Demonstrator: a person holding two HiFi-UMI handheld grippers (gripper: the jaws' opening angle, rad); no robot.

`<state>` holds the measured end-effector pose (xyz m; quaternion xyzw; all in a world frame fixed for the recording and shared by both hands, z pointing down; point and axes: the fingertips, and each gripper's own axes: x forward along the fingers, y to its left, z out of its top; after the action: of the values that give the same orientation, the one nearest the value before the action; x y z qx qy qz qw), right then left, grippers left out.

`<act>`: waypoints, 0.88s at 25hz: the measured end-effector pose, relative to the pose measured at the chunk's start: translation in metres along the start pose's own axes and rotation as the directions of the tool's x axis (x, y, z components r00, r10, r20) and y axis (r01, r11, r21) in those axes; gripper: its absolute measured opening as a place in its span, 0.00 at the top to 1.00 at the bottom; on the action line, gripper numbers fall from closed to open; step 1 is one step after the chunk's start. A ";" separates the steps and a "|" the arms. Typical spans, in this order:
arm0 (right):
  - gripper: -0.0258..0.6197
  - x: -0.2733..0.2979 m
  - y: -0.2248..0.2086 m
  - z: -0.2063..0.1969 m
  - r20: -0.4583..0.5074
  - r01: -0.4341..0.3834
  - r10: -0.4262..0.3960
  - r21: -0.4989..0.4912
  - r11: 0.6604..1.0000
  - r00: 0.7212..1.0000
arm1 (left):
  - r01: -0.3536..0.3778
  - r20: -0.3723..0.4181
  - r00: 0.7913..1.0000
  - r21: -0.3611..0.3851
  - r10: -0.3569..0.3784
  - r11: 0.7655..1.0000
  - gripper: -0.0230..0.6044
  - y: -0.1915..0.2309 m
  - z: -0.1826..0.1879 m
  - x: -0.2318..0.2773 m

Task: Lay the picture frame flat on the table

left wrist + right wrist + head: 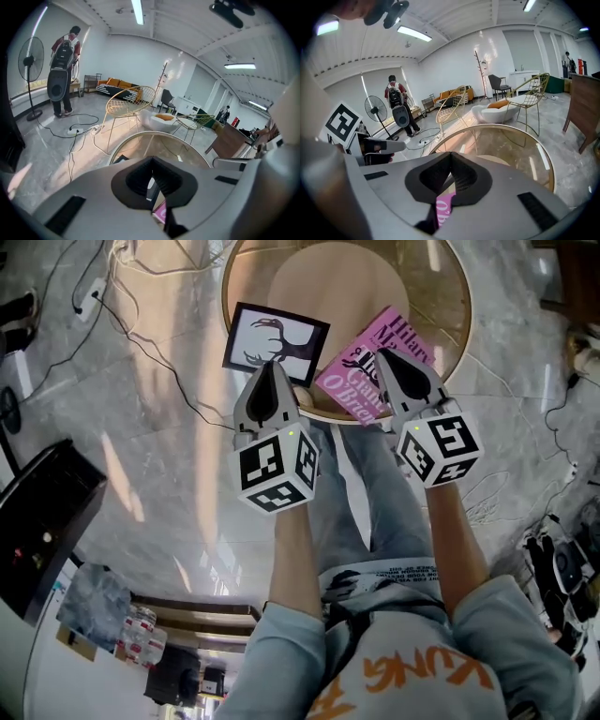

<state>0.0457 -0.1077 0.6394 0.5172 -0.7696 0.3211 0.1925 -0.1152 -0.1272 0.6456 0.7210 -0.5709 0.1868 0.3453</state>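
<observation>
Just ahead of the left gripper (271,367), the picture frame (275,339) lies face up on the round glass table (466,320), apart from both tools. Its near right corner sits closest to that gripper's tip. From the head view, the frame looks flat on the glass, with its black border and a dark antlered shape on white. A pink book (366,367) lies beside it, under the tip of the right gripper (384,354).

The head view shows only the tops of the tools, so the closed jaws are read from the gripper views. The left gripper (151,160) has its jaws pressed together with nothing between them. Just to the left of them one dark corner of the frame (121,158) shows, and a sliver of the book (161,214) shows below. The right gripper (451,157) is also closed and empty, and the pink cover (443,211) shows through the gap under its jaws. This view does not show the frame at all.

Only the gripper views show the room beyond the table, with wire chairs (126,105), a standing fan (30,63) and a person with a backpack (396,105).
</observation>
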 end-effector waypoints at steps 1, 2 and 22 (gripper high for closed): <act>0.96 -0.004 -0.002 0.009 0.009 -0.001 0.001 -0.001 1.000 1.000 | -0.014 0.012 1.000 0.010 0.014 1.000 0.93 -0.004 0.009 -0.003; 0.96 -0.009 -0.005 0.018 0.018 -0.002 0.002 -0.003 1.000 1.000 | -0.033 0.025 0.999 0.017 0.032 0.999 0.93 -0.008 0.019 -0.006; 0.96 -0.126 -0.025 0.184 0.253 0.007 -0.005 -0.008 1.000 0.968 | -0.005 0.312 0.950 0.094 -0.025 0.996 0.93 -0.144 0.188 -0.101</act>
<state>0.1246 -0.1573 0.4352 0.5554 -0.7877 0.2485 0.0964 -0.0295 -0.1751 0.4076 0.7599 -0.6053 0.0950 0.2171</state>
